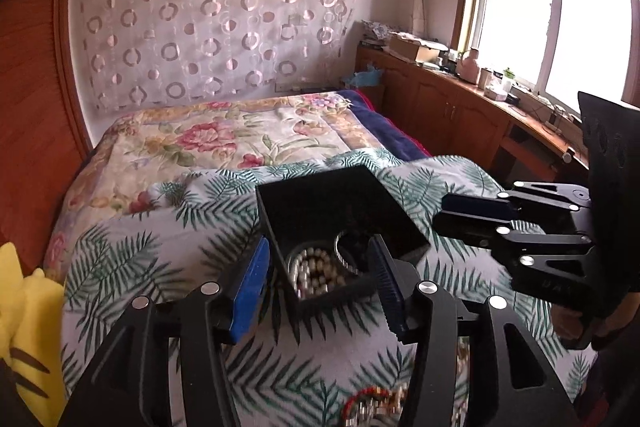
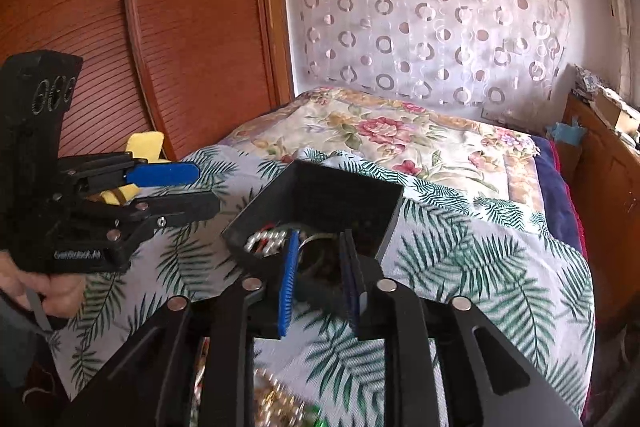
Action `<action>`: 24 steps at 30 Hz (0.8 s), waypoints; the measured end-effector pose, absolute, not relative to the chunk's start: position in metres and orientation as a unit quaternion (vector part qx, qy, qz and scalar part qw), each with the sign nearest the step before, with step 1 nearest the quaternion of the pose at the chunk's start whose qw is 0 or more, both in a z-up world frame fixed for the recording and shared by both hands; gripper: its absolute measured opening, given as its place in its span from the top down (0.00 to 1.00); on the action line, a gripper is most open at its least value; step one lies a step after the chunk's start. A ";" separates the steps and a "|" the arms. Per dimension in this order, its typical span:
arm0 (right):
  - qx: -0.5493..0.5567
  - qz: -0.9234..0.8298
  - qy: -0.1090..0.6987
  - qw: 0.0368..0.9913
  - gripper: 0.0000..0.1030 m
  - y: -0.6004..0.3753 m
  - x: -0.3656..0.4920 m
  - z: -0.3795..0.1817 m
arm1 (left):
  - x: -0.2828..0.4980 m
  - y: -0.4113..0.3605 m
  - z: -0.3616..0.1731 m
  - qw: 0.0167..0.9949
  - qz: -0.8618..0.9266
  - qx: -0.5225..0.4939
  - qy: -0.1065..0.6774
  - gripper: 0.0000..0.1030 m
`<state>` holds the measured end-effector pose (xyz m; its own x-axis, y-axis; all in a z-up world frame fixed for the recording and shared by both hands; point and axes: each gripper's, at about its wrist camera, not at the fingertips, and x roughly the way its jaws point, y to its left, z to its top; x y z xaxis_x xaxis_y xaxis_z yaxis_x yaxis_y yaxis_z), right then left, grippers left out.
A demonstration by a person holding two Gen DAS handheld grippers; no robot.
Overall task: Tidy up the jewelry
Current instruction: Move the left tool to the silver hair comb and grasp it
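Observation:
A black open jewelry box [image 1: 344, 203] lies on the fern-print bedcover and holds a pearl bead strand [image 1: 316, 273] and a silver bangle [image 1: 348, 251]. My left gripper [image 1: 320, 267] is open, its blue pads either side of the box's near corner. It also shows in the right wrist view [image 2: 200, 187]. My right gripper [image 2: 320, 259] hovers over the box [image 2: 320, 199] with jaws a little apart and nothing between them. It also shows in the left wrist view [image 1: 440, 211]. Loose beads [image 1: 372, 407] and a gold chain [image 2: 276, 407] lie near the bottom edges.
A yellow plush toy [image 1: 24, 327] sits at the left of the bed. A floral quilt [image 1: 224, 139] covers the far bed. Wooden cabinets [image 1: 460, 107] with clutter run under the window at right. A wooden wardrobe [image 2: 160, 27] stands at left.

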<state>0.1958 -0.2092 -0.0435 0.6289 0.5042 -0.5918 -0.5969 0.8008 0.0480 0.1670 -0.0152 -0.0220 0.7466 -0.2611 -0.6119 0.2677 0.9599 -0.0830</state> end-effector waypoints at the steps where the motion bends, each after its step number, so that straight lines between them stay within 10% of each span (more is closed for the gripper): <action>1: -0.076 0.307 0.303 0.899 0.77 -0.211 0.189 -0.046 | 0.161 -0.013 -0.025 0.933 -0.144 0.002 0.329 0.52; 24: -0.062 0.271 0.352 0.894 0.57 -0.253 0.095 -0.103 | 0.082 -0.003 -0.087 0.908 -0.158 -0.017 0.387 0.52</action>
<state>0.0945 -0.2527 -0.1031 0.6063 0.4399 -0.6625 -0.5276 0.8458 0.0788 0.0823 -0.0035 -0.0867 0.6498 -0.3000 -0.6984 0.2735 0.9496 -0.1535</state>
